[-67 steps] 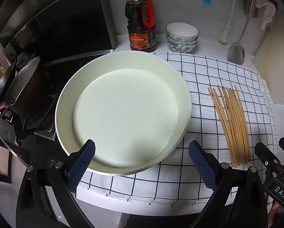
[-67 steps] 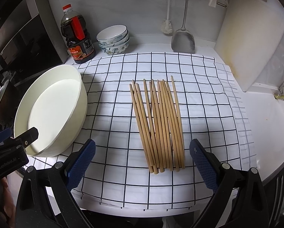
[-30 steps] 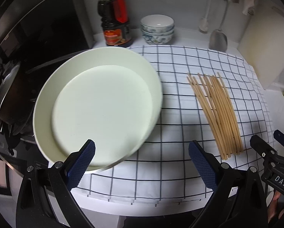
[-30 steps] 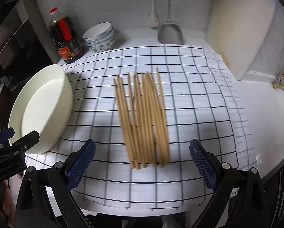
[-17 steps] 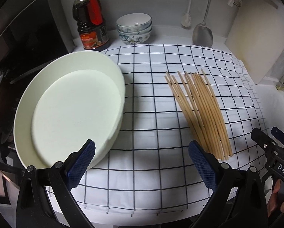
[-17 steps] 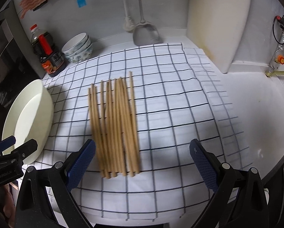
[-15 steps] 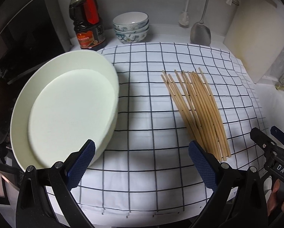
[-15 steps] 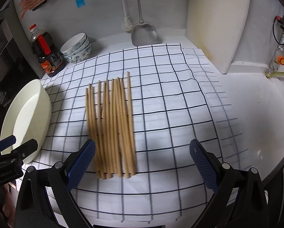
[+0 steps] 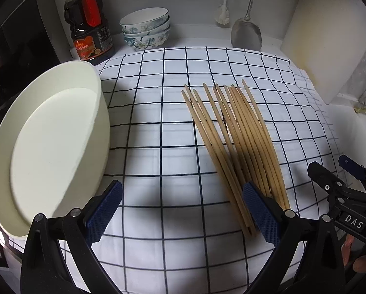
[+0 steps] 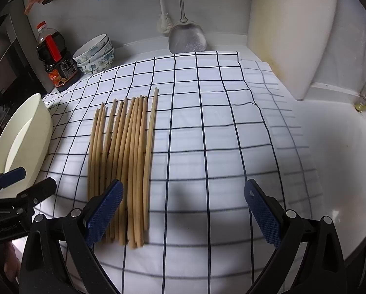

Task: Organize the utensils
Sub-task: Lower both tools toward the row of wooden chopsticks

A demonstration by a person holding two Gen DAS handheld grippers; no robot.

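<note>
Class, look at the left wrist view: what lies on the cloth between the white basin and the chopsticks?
Nothing: between the white basin and the chopsticks only bare checked cloth shows, in shadow.

About ten wooden chopsticks (image 9: 234, 144) lay in one loose bundle at the middle of a single checked cloth (image 9: 158, 127). One cream basin (image 9: 48, 147) sat at the left. Far left stood one dark sauce bottle (image 9: 91, 22) and three stacked bowls (image 9: 146, 30); one metal spatula (image 9: 246, 33) and one brush (image 9: 222, 16) hung at the far wall.
</note>
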